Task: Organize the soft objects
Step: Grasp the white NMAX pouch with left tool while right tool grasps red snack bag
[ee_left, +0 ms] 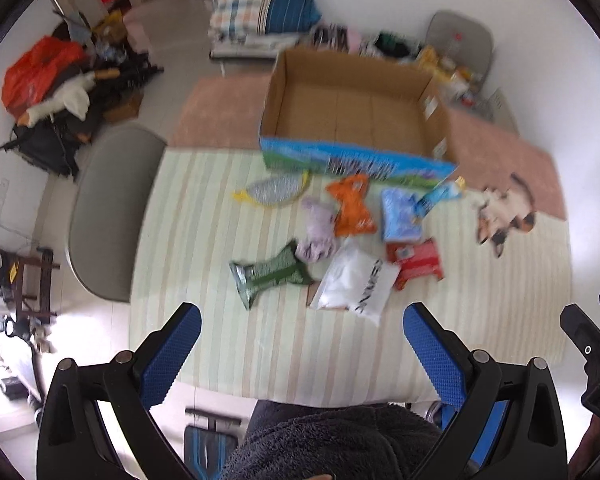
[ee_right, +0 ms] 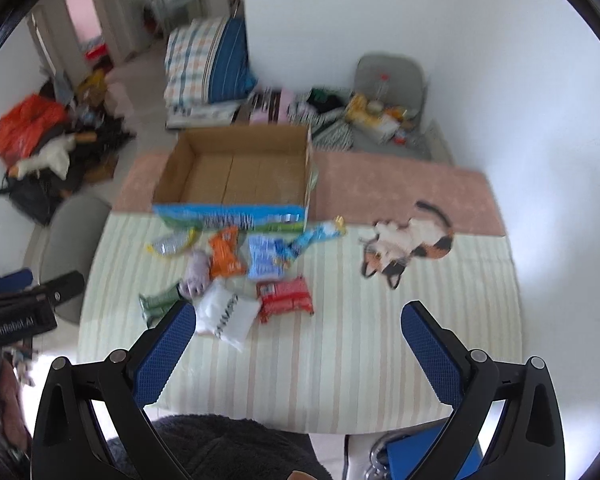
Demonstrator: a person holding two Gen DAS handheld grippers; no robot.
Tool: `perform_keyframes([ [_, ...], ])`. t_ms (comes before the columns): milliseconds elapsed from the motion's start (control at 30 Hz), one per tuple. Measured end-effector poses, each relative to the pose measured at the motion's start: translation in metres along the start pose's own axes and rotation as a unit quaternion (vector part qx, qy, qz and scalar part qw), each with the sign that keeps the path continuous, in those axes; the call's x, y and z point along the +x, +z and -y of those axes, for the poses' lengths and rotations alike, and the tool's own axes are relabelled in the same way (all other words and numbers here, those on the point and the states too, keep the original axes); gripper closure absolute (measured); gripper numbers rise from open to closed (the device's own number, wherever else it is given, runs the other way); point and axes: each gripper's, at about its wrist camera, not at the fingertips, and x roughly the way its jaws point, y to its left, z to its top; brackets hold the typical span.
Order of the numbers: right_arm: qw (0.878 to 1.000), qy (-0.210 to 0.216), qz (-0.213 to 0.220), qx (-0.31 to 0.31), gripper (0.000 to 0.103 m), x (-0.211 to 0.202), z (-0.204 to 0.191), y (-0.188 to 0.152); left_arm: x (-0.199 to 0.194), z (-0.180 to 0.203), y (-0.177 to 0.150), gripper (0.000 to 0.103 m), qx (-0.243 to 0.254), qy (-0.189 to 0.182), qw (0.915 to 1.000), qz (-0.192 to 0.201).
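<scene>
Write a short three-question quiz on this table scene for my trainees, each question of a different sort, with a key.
1. True or false: the cardboard box already holds packets.
2. Which lies nearest the person: A) the white bag, B) the orange packet, C) the silver packet?
3. Fill in: both the left gripper and the right gripper are ____ and hold nothing.

Key: 1 false, the box looks empty; 2 A; 3 open.
</scene>
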Motion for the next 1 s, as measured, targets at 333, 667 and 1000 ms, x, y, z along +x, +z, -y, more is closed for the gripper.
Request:
perform_keyframes([
  [333,0.984,0.036,-0.157,0.079,0.000,0.201,0.034,-0.007,0.177,-0.004,-0.003,0.008,-0.254,-0.169,0.9232,-0.234],
  [667,0.959,0.059,-0.214,0.176,0.000,0.300,0.074,-0.027,0.272,0.027,0.013,0.008,-0.372,-0.127,0.8647,-0.312],
  [1000,0.935,0.121,-0.249,0.223,0.000,0.353,0.076,-0.020,0.270,0.054,0.022,0.010,-0.195,0.006,0.9465,-0.257],
])
